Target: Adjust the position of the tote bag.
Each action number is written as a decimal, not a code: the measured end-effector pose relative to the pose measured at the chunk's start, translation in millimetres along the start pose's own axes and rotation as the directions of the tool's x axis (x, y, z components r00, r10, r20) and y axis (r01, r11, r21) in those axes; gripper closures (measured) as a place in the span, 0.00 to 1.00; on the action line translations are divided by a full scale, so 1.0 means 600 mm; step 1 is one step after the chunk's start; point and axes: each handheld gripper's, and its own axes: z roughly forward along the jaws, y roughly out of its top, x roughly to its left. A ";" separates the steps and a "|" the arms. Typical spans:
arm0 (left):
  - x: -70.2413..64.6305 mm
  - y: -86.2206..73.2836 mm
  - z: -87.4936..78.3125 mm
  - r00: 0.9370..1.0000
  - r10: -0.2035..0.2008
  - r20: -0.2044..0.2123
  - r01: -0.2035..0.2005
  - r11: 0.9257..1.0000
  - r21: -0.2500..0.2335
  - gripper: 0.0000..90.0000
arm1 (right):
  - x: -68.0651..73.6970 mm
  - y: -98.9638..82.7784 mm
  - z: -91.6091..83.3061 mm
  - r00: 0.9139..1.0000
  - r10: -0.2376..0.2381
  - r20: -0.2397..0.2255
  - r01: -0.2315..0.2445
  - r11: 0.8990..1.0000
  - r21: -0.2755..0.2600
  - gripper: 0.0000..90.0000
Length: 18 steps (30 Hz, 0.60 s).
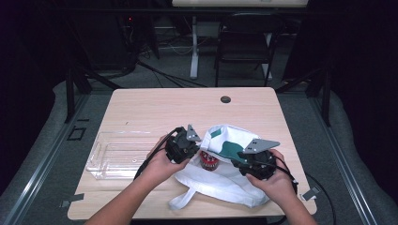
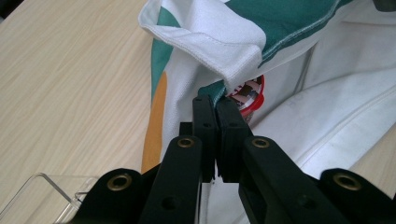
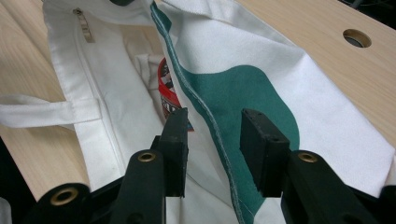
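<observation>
from the high view, both hands are working a white tote bag (image 1: 220, 180) with a green print on the wooden table (image 1: 155, 105); a red-topped can (image 1: 209, 161) is sitting in its mouth, between the left gripper (image 1: 190, 145) and the right gripper (image 1: 244, 157), slightly nearer the left.

in the left gripper view, the jaws are pinching the bag's rim (image 2: 219, 91), with the can (image 2: 250, 95) just beyond them. its lid pattern is not readable.

in the right gripper view, the jaws are standing apart, straddling the stitched green edge (image 3: 205, 109) without pressing it. the can (image 3: 167, 93) is lying ahead-left, inside; its label is too blurred to read.
</observation>
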 end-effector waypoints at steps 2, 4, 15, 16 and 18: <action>0.000 0.001 0.000 1.000 -0.004 0.001 0.004 1.000 0.001 0.98 | -0.002 -0.001 -0.001 1.000 -0.004 0.000 0.004 1.000 0.006 0.70; 0.002 0.002 0.000 1.000 -0.010 0.004 0.010 1.000 0.003 0.98 | -0.004 -0.003 -0.001 1.000 -0.001 0.002 0.001 1.000 0.008 0.70; 0.009 0.009 -0.002 1.000 -0.026 0.006 0.026 1.000 0.001 0.98 | -0.011 -0.016 -0.003 1.000 0.002 0.008 -0.003 1.000 0.024 0.70; 0.009 0.009 -0.002 1.000 -0.026 0.006 0.026 1.000 0.001 0.98 | -0.011 -0.016 -0.003 1.000 0.002 0.008 -0.003 1.000 0.024 0.70; 0.009 0.008 -0.003 1.000 -0.026 0.005 0.026 1.000 -0.004 0.98 | -0.012 -0.020 -0.004 1.000 0.005 0.012 -0.006 1.000 0.028 0.70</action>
